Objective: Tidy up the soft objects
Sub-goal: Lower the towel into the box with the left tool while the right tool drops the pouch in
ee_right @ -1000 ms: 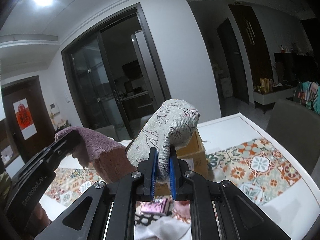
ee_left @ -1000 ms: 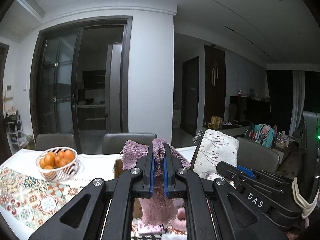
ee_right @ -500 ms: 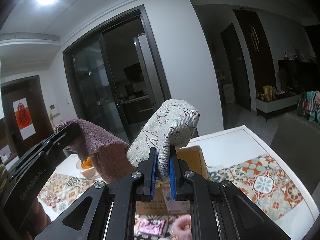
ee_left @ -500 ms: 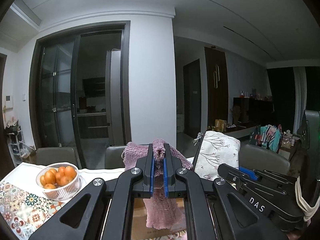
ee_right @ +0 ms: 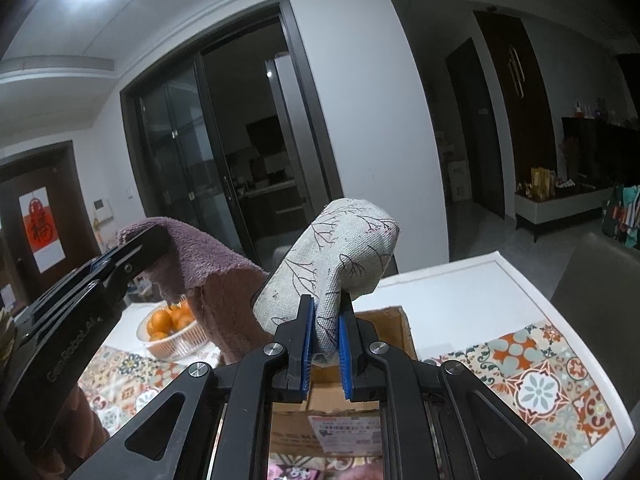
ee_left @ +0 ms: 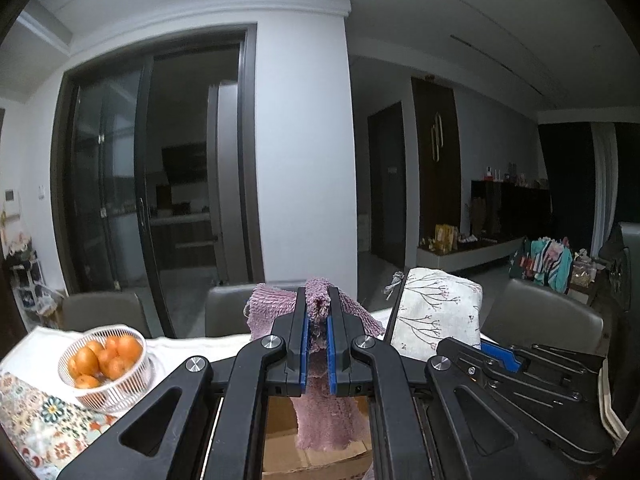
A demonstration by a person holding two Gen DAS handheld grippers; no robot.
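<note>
My left gripper (ee_left: 318, 312) is shut on a mauve fluffy towel (ee_left: 326, 416), which drapes down between its arms above a cardboard box (ee_left: 320, 460). My right gripper (ee_right: 325, 320) is shut on a beige fabric pouch (ee_right: 344, 252) printed with thin branches, held upright in the air. In the left wrist view the pouch (ee_left: 436, 312) stands just to the right of the towel. In the right wrist view the towel (ee_right: 208, 268) hangs from the left gripper's fingers (ee_right: 132, 256) at the left. The open cardboard box (ee_right: 360, 400) lies below both grippers on the table.
A white wire basket of oranges (ee_left: 106, 364) sits on the table's patterned runner (ee_right: 540, 388) at the left. Grey chairs (ee_left: 540, 320) stand at the table's far side. Pink soft items (ee_right: 296, 472) show at the bottom edge. Glass sliding doors are behind.
Both grippers have moved across the table, keeping their holds. The orange basket has shifted right and nearer in the left wrist view, and the cardboard box now lies under both grippers.
</note>
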